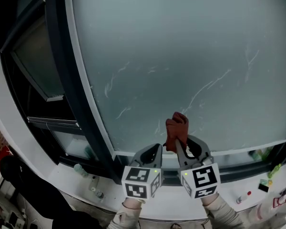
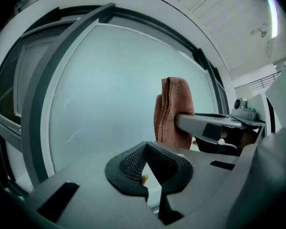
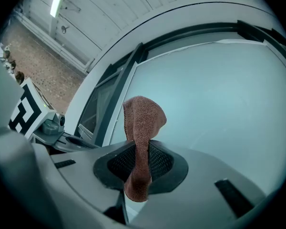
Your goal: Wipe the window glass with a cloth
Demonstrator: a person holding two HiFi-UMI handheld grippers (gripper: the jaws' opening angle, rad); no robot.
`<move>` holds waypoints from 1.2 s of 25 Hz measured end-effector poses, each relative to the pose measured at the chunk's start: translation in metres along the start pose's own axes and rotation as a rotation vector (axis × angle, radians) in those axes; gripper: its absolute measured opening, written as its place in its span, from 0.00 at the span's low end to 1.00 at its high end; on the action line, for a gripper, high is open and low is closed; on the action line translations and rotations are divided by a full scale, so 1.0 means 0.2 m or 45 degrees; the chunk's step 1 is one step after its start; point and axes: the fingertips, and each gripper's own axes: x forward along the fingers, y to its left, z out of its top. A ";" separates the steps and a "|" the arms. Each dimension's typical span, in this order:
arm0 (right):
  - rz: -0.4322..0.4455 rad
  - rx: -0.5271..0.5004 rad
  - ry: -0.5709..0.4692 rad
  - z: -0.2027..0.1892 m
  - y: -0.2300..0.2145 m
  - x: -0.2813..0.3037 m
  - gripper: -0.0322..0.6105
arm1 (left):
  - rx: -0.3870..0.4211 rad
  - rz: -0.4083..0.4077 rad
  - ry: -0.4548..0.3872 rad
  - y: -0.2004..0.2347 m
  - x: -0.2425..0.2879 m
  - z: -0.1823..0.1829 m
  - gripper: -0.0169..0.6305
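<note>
The cloth [image 3: 142, 128] was clamped in the right gripper [image 3: 139, 168], the left gripper [image 2: 148, 168] closed empty; firm pressing against the window glass [image 1: 181, 56] was probably called for next.

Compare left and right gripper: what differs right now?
The right gripper is shut on the reddish cloth; the left gripper is shut on nothing. The cloth stands up beyond the right gripper's jaws; nothing protrudes from the left gripper. Both sit side by side, low before the window glass.
</note>
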 end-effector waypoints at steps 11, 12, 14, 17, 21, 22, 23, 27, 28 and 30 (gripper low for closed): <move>0.064 -0.098 -0.093 0.14 -0.26 0.52 0.12 | 0.034 0.088 -0.068 0.18 0.43 0.21 0.03; 0.066 -0.108 -0.096 0.14 -0.28 0.56 0.12 | 0.034 0.098 -0.071 0.20 0.46 0.23 0.03; 0.071 -0.122 -0.102 0.15 -0.31 0.64 0.12 | 0.033 0.120 -0.072 0.24 0.51 0.24 0.03; 0.072 -0.140 -0.104 0.15 -0.36 0.74 0.12 | 0.034 0.153 -0.067 0.30 0.59 0.25 0.03; 0.073 -0.161 -0.099 0.13 -0.40 0.83 0.12 | 0.025 0.182 -0.062 0.36 0.66 0.24 0.03; 0.072 -0.166 -0.097 0.12 -0.41 0.84 0.12 | 0.023 0.186 -0.062 0.36 0.67 0.24 0.03; 0.070 -0.171 -0.094 0.11 -0.42 0.85 0.13 | 0.020 0.187 -0.063 0.36 0.68 0.24 0.03; 0.050 -0.178 -0.084 0.07 -0.49 0.84 0.12 | 0.018 0.178 -0.066 0.33 0.73 0.22 0.03; 0.040 -0.179 -0.080 0.06 -0.51 0.83 0.13 | 0.020 0.170 -0.067 0.31 0.74 0.22 0.03; 0.016 -0.183 -0.073 0.04 -0.57 0.80 0.13 | 0.024 0.151 -0.070 0.27 0.78 0.20 0.03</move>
